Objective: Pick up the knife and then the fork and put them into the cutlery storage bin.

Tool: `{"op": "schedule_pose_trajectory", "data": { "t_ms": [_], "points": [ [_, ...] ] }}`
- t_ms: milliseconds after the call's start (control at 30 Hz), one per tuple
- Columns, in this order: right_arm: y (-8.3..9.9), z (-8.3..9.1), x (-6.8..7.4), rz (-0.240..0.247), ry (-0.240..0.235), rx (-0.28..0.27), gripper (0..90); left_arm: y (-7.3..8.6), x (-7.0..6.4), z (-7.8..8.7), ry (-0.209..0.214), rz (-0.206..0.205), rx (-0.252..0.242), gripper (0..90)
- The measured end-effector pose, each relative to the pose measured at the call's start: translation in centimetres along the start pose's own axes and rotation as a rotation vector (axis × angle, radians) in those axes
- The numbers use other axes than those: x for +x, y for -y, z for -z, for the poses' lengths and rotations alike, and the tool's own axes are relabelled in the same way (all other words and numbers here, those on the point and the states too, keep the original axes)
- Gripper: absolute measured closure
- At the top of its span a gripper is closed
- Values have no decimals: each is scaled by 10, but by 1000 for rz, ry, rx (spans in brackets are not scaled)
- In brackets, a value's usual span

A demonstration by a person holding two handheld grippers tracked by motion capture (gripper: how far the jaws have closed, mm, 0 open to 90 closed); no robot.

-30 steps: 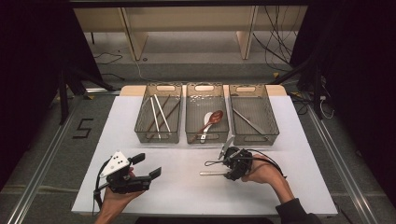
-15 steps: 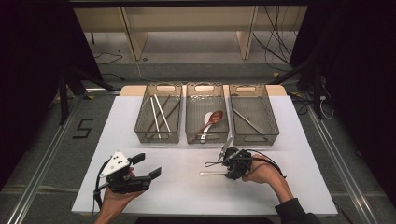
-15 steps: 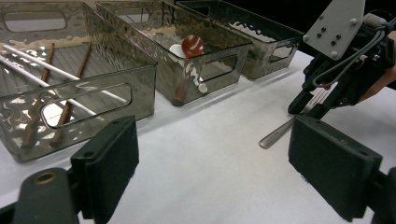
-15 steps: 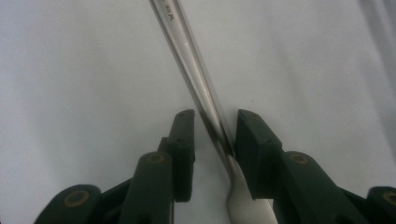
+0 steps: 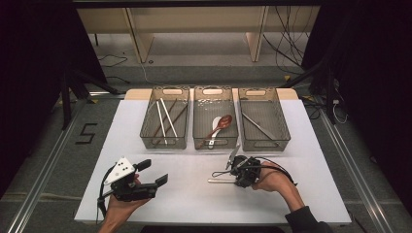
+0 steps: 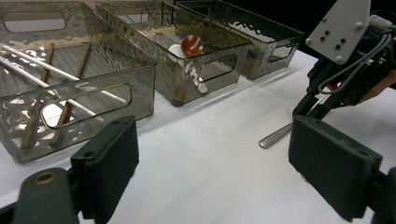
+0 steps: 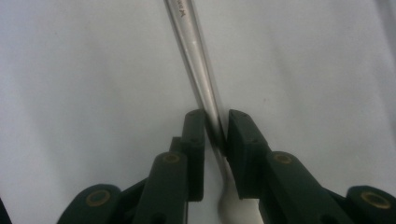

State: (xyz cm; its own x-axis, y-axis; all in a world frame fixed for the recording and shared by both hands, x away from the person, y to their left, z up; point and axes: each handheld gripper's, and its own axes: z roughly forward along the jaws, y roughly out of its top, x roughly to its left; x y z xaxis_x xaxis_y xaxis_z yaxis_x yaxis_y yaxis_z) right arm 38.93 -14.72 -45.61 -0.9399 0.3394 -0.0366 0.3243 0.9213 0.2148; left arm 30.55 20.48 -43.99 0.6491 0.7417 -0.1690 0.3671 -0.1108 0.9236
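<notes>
At the left, the left gripper (image 5: 154,173) hovers just above the white worktop (image 5: 189,204) with its jaws wide apart and nothing between them, well short of the three bins (image 5: 165,124). Toward the right, the right gripper (image 7: 215,133) has its jaws closed on the handle of a metal utensil (image 5: 221,180) that lies flat on the worktop just in front of the middle bin (image 5: 215,121). The handle is slim, smooth and shiny, and the pads pinch it narrowly near one end, so I judge it could swivel or slip out as it is lifted.
</notes>
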Motion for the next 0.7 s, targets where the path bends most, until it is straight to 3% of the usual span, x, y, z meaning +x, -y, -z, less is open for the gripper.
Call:
{"op": "schedule_pose_trajectory", "data": {
  "t_ms": [367, 700],
  "points": [
    [-2, 0, 3, 46, 0, 21, 839, 0, 0, 0, -1, -1, 0, 156],
    [-5, 1, 6, 45, 7, 37, 846, 0, -1, -1, -2, -4, -1, 157]
  ]
}}
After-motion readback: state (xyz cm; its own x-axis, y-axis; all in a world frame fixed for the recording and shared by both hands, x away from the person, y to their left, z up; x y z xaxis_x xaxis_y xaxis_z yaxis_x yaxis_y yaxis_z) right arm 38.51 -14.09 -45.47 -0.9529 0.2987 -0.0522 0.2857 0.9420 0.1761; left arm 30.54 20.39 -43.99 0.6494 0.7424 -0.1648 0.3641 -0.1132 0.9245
